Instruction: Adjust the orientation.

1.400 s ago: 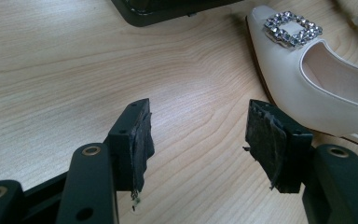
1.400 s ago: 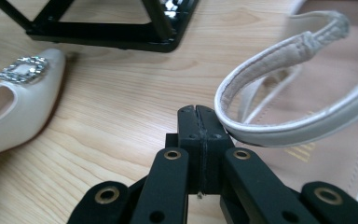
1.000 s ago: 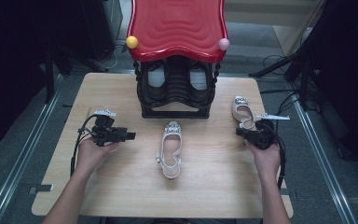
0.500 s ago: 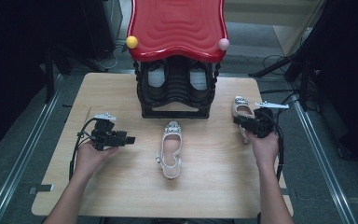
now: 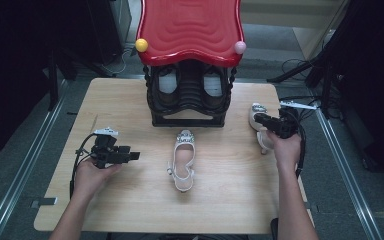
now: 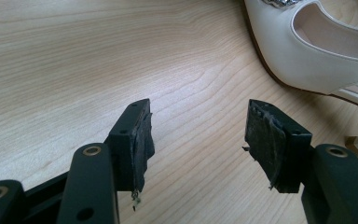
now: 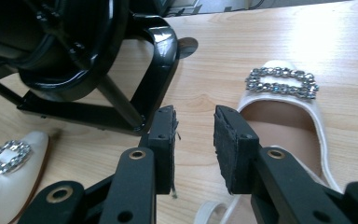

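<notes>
As the right tongs (image 5: pixel 261 119) are seen with jaws just opened partway and nothing pinched, the white buckled slingback shoe (image 5: pixel 258 124) beneath them lies on the pale wooden worktop (image 5: pixel 130 200), right of the black shoe rack with the red wavy top (image 5: pixel 190 30). The left tongs (image 5: pixel 132 155) are held spread and empty, apart from the matching white shoe (image 5: pixel 182 160) at the middle. A shallow bite on the thin rim could, it is judged, let the shoe slip or tip.
</notes>
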`<act>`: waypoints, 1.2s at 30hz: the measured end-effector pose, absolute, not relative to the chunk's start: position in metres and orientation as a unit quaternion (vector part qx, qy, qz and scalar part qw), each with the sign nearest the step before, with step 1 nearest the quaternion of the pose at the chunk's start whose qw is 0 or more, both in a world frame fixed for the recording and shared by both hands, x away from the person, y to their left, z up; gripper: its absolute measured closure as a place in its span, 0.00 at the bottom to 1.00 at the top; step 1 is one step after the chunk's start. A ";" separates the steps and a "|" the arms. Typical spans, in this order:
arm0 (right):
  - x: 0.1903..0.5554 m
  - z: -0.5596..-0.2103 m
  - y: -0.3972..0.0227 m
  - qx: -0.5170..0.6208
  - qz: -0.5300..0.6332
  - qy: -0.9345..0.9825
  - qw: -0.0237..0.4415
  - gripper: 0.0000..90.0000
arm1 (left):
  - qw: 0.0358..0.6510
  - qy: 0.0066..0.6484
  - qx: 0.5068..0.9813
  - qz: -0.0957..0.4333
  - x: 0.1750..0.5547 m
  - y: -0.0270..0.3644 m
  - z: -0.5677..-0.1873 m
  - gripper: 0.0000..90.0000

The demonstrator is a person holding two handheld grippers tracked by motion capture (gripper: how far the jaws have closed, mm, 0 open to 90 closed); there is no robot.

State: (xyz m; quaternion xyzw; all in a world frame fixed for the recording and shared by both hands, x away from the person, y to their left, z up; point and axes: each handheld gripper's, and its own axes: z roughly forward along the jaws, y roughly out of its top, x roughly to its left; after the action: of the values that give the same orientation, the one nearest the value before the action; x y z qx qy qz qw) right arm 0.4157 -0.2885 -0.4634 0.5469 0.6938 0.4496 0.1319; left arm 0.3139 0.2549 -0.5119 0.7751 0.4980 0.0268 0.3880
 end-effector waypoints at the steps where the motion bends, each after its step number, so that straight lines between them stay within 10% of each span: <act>1: 0.417 -0.464 -0.290 0.548 0.451 0.692 0.133 0.77 | 0.386 0.497 0.776 0.027 0.313 0.255 -0.512 0.46; 36: 0.415 -0.453 -0.308 0.563 0.468 0.663 0.156 0.75 | 0.378 0.500 0.779 0.027 0.312 0.255 -0.516 0.46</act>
State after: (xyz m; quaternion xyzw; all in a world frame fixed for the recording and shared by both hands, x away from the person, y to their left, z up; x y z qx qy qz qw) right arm 0.4146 -0.3078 -0.4527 0.5634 0.6627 0.4678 0.1565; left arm 0.3119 0.2554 -0.5158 0.7788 0.4997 0.0273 0.3782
